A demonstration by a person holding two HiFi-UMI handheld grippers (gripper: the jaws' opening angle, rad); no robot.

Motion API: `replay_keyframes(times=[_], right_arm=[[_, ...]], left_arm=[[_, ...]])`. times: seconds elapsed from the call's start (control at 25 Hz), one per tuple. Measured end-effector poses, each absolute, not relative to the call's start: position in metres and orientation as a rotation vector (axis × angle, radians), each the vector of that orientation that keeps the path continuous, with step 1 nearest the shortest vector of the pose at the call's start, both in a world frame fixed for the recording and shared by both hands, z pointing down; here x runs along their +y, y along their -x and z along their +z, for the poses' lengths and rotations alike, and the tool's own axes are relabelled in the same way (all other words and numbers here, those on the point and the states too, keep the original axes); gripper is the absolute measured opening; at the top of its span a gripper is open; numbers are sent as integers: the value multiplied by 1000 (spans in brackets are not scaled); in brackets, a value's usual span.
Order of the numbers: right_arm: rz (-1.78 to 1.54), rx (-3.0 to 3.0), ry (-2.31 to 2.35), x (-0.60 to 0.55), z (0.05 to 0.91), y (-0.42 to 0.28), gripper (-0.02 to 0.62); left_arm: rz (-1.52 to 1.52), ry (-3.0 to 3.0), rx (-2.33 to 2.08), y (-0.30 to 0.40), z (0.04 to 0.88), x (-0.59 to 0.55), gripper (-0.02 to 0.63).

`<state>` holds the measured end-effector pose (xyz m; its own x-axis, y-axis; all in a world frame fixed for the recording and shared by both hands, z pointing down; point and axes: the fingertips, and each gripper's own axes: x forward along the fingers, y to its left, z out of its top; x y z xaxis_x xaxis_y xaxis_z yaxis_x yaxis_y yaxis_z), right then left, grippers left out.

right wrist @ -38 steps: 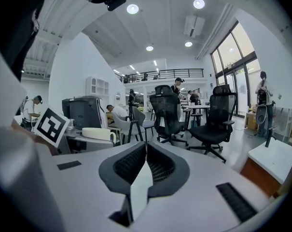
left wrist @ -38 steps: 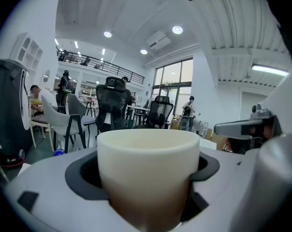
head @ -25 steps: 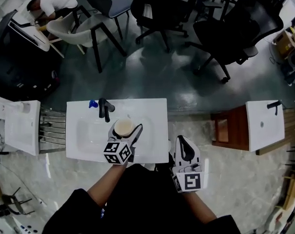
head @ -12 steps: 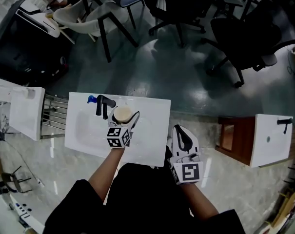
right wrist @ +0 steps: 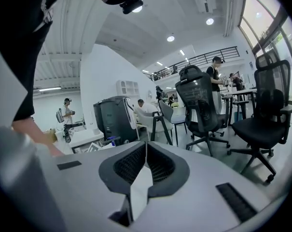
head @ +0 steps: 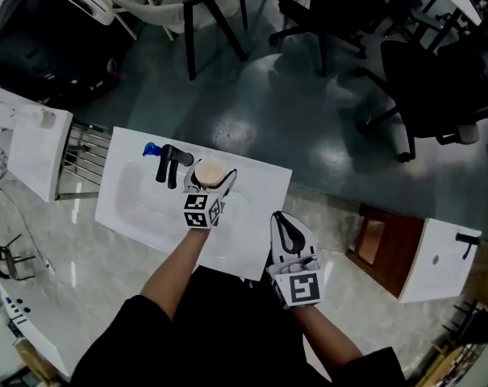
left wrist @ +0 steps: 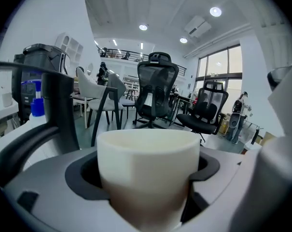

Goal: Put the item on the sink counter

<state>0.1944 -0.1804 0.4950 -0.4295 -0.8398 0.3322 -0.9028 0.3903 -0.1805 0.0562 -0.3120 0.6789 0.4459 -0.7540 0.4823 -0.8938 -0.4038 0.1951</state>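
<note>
cup [left wrist: 148, 175] clamped between left gripper [head: 214, 183] jaws.

The room is bright, lit by round ceiling lights [left wrist: 143, 27] at 12 o'clock and big windows [left wrist: 218, 71] at 2 o'clock in the left gripper view. The head view looks dim. The floor [head: 252, 127] shines pale at 12 o'clock and the white sink counter [head: 248, 216] glows. The close cup [left wrist: 148, 168] is blurry. Corners go black and lines bend.
</note>
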Motion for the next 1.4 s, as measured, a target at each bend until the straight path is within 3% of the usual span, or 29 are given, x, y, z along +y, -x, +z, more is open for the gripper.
replay_keyframes(times=[0.36,0.8,1.4], right_arm=[[578,-2434,-1491,-186,530,-196,34],[616,-2448,-1438,-172,549,-181,34],[597,-2401,-1488,-174,563,-194,34]], left_arm=[[525,-2350,-1406,-60,718,-327,460],[369,-2422,-1436,-58,718,-327,460],[588,-2524,-1425,-70,738,-318,459]])
